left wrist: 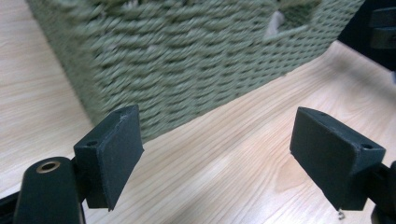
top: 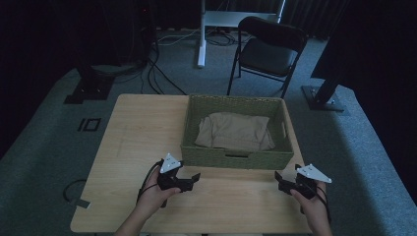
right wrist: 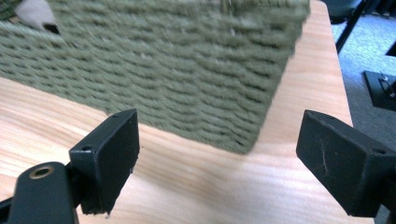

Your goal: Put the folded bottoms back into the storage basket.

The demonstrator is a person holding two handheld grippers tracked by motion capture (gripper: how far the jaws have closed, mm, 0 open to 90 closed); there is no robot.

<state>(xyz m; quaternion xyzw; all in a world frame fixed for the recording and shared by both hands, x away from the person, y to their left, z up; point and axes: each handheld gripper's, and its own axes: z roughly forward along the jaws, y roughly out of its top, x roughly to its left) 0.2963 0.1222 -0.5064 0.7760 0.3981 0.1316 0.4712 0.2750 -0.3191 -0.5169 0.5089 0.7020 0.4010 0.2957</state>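
Two grippers hung near the basket's (top: 237, 160) front wall, left gripper (top: 190, 180) and right gripper (top: 280, 181) both spread wide, empty. Inside the basket lay a folded cloth (top: 235, 131); it looked soft, light, best pinched at an edge.

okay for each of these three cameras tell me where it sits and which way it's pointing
High view: above the person's side, facing forward and down on the light wooden table; both hands and grippers show.
Left gripper view: rides the left gripper, facing the green woven basket; open jaws.
Right gripper view: rides the right gripper, facing the basket's corner; open jaws.
Shared: the basket.
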